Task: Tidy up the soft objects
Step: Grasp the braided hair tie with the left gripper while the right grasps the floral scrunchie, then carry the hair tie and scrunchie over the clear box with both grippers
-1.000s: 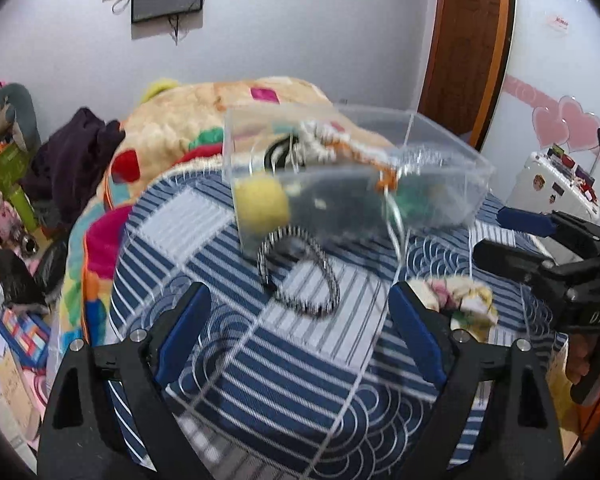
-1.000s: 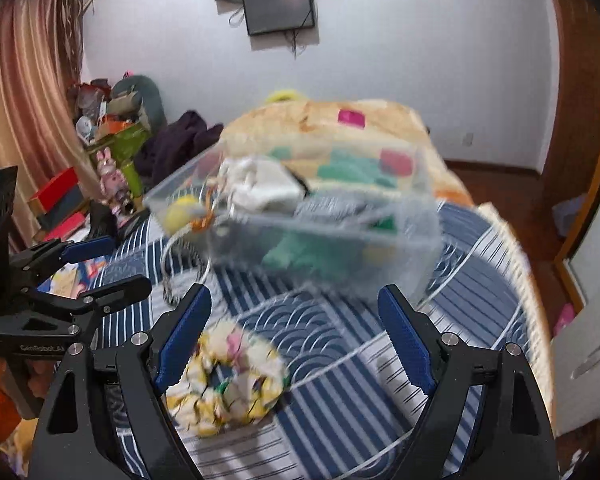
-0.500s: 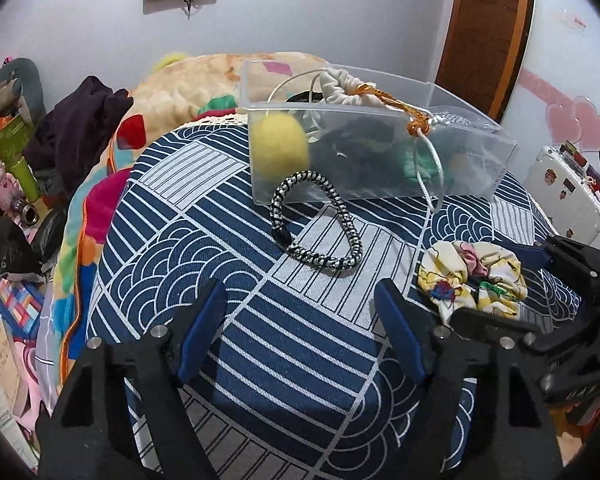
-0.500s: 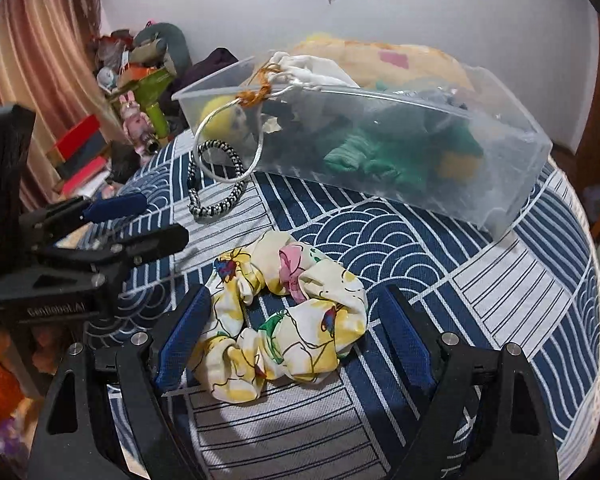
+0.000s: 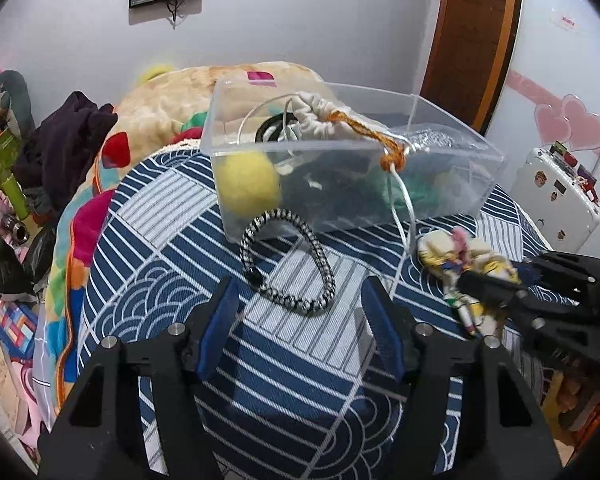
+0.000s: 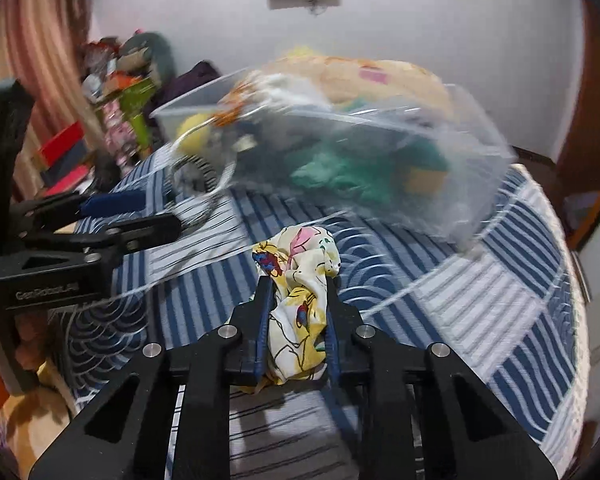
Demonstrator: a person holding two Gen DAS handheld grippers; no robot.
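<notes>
My right gripper [image 6: 298, 280] is shut on a yellow floral scrunchie [image 6: 300, 280] and holds it just above the blue patterned table cover; the scrunchie also shows in the left wrist view [image 5: 460, 256]. My left gripper [image 5: 304, 300] is open and empty, its tips on either side of the near end of a black-and-white braided band [image 5: 288, 260] lying on the cover. A clear plastic box [image 5: 452, 152] behind the band holds a yellow ball [image 5: 248, 184], a white drawstring pouch [image 5: 316, 120] and green and dark soft items.
The round table has a blue wave-pattern cover [image 5: 300, 360]. A bed with a patterned blanket [image 5: 172, 96] lies behind it. Clutter and toys [image 5: 4, 184] sit at the left. A white case [image 5: 560, 196] stands at the right, near a brown door [image 5: 476, 32].
My right gripper has closed on the floral scrunchie and lifted it off the cover. My left gripper has moved in toward the braided band and narrowed somewhat.
</notes>
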